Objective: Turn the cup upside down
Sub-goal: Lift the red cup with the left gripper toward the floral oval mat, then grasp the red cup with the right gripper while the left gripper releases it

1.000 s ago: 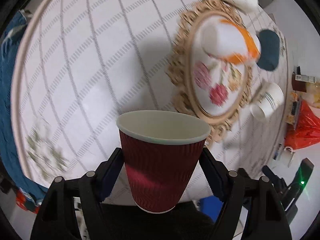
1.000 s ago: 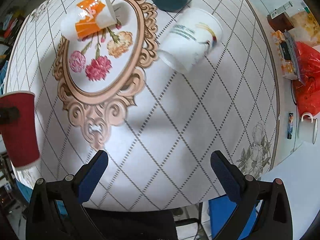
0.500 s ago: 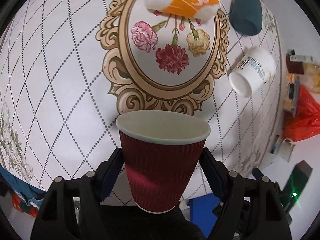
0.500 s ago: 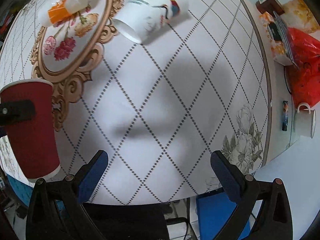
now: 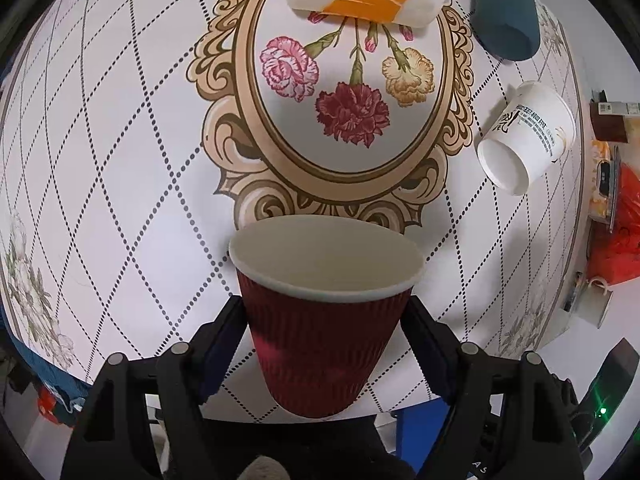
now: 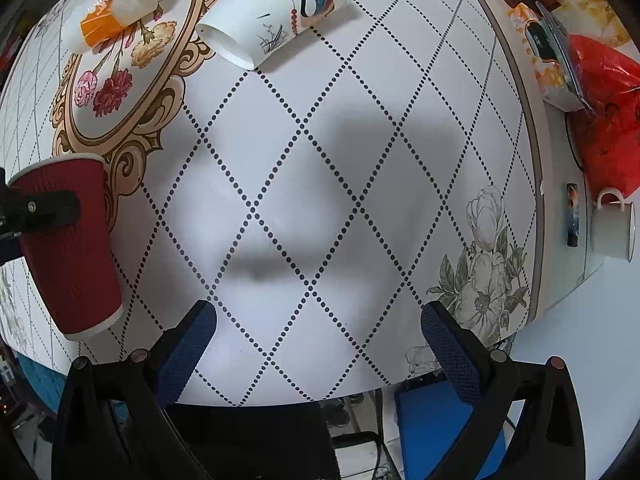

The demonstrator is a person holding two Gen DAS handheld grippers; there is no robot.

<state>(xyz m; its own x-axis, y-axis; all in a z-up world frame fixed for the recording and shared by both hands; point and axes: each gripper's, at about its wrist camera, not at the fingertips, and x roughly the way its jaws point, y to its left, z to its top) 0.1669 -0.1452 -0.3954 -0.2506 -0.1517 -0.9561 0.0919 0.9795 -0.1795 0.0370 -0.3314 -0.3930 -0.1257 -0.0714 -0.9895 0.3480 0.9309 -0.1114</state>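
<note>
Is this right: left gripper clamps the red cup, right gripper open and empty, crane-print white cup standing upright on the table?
Not quite. The crane-print white cup lies on its side on the table, as the right wrist view shows. The rest holds: the left gripper clamps the red cup, and the right gripper is open and empty.

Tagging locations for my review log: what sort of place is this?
Probably a home dining area: a round table with a floral printed cover, paper cups such as the red cup, and an enamel mug on a side surface.
</note>
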